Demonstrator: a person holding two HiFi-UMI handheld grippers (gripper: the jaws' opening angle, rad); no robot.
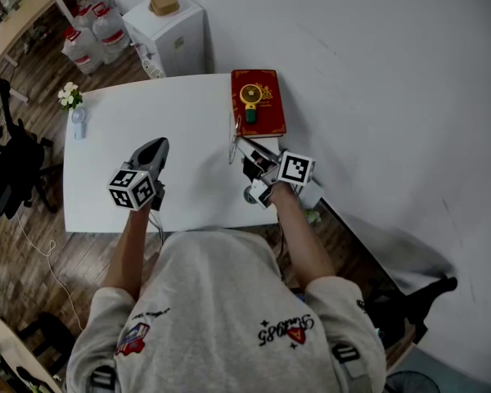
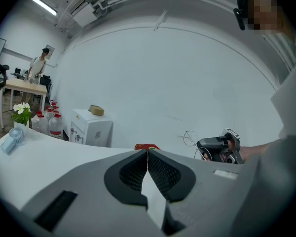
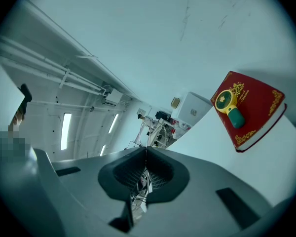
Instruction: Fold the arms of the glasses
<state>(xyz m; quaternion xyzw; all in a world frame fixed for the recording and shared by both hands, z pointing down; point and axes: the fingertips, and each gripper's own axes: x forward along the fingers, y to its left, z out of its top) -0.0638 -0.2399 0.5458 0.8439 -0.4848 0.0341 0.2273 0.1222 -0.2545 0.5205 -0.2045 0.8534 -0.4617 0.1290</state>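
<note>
The left tool (image 1: 159,146) hangs over the bare middle of the white tabletop (image 1: 188,117). Its jaws are pressed together with nothing between them, as the left gripper view shows (image 2: 147,154). The right tool (image 1: 250,155) is held near the tabletop's right edge, just in front of a red book (image 1: 258,103) that carries a small yellow fan (image 1: 250,98). Its jaws are closed too (image 3: 146,152), pinching a thin wire part of the glasses (image 1: 234,137). The glasses stick out from that tool's tip, beside the book's near left corner, and appear clear of the tabletop. In the left gripper view they show as fine loops (image 2: 190,138) just ahead of the right tool. Whether their arms are folded cannot be made out.
</note>
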